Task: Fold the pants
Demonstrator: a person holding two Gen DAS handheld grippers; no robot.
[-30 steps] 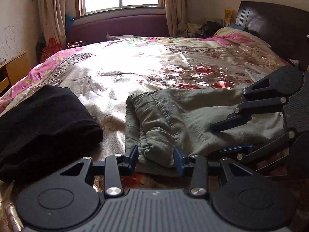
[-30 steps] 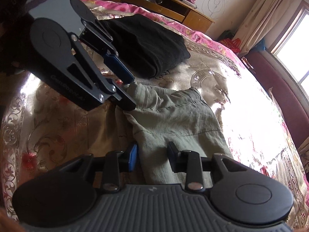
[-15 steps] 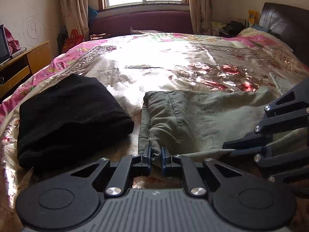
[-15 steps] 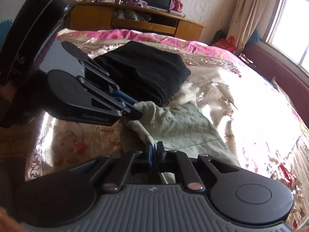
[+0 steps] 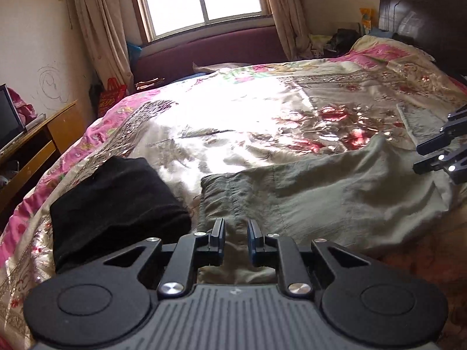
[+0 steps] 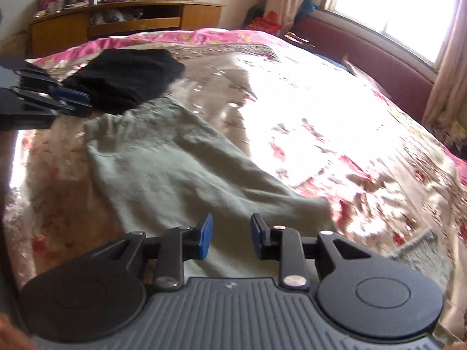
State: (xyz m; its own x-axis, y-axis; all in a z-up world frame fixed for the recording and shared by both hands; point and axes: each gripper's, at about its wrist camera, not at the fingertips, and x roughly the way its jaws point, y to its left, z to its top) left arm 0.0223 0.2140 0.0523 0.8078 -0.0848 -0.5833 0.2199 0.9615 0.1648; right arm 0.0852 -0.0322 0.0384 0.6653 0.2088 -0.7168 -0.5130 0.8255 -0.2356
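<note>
Your left gripper [image 5: 235, 240] has just eased apart, jaws slack with pants cloth lying loose between them; right gripper [image 6: 230, 239] has just sprung apart too, nothing pinched. Pants [image 5: 321, 198] lie spread on the bedspread [image 5: 233, 122], just beside a folded black garment [image 5: 116, 201]. Judged light, limp, crumpling olive weave (satin beneath likely slippery). Take hold at the thick gathered waistband [image 6: 116, 122], not mid-panel
</note>
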